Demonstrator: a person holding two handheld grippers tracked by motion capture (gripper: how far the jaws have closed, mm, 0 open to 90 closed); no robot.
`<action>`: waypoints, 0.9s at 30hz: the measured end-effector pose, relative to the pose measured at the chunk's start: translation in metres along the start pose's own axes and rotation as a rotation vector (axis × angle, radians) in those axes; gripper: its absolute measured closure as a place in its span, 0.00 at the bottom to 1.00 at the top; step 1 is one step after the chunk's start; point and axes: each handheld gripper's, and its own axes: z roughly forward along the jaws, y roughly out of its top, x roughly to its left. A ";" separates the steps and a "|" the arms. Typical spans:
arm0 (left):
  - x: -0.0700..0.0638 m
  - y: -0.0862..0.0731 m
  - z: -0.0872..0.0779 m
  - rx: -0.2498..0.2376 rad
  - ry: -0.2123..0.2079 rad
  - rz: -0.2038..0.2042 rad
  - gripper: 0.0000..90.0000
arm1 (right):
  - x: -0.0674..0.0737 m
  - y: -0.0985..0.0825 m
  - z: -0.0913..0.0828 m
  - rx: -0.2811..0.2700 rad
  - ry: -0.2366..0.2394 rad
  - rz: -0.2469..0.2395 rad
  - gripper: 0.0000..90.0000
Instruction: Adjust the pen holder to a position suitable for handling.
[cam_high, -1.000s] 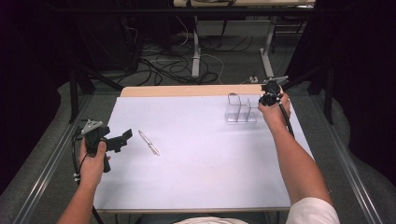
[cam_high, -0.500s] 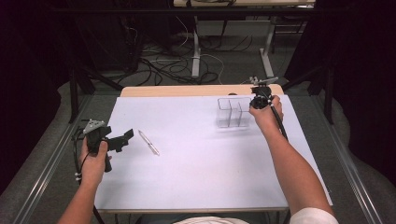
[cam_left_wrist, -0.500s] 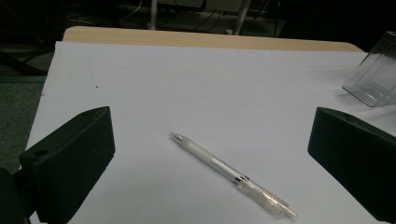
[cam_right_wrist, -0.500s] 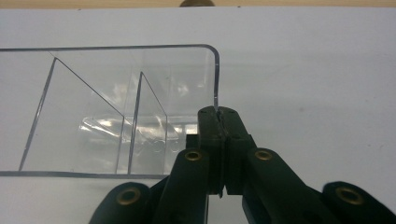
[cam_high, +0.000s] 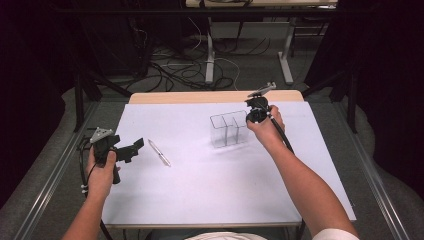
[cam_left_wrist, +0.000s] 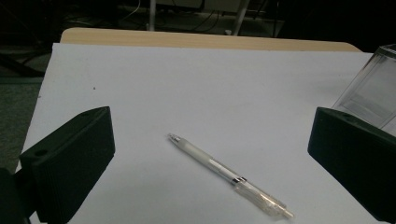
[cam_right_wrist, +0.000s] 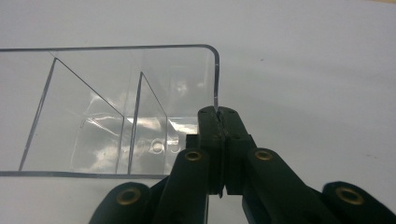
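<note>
A clear plastic organiser (cam_high: 228, 131) with three compartments stands on the white table top (cam_high: 210, 195), right of centre. My right gripper (cam_high: 255, 117) is shut on its right end wall; in the right gripper view the jaws pinch the wall's top rim (cam_right_wrist: 216, 100) of the organiser (cam_right_wrist: 102, 112). A clear pen (cam_high: 159, 152) lies left of centre. My left gripper (cam_high: 136, 148) is held just left of the pen, open, nothing between its jaws. In the left gripper view the pen (cam_left_wrist: 229, 175) lies ahead between the wide jaws of the left gripper (cam_left_wrist: 211, 123), and the organiser's corner (cam_left_wrist: 373, 88) shows at the right.
The table's wooden far edge (cam_high: 200, 96) borders the white sheet. Beyond it are table legs and cables on the floor (cam_high: 200, 60). Metal rails run along both sides of the table (cam_high: 50, 190).
My right gripper has moved left and toward the person, dragging the organiser with it from the far right toward the middle. The left gripper and pen have stayed put.
</note>
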 end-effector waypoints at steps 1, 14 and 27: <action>0.000 0.000 0.000 0.000 0.000 0.000 0.01 | 0.000 0.000 0.000 0.000 0.000 0.000 1.00; 0.000 0.000 -0.001 -0.003 -0.003 0.001 0.01 | 0.029 -0.011 -0.001 0.006 0.022 -0.097 1.00; -0.001 0.001 0.001 0.001 -0.005 0.001 0.01 | 0.041 -0.030 -0.002 0.018 0.025 -0.139 1.00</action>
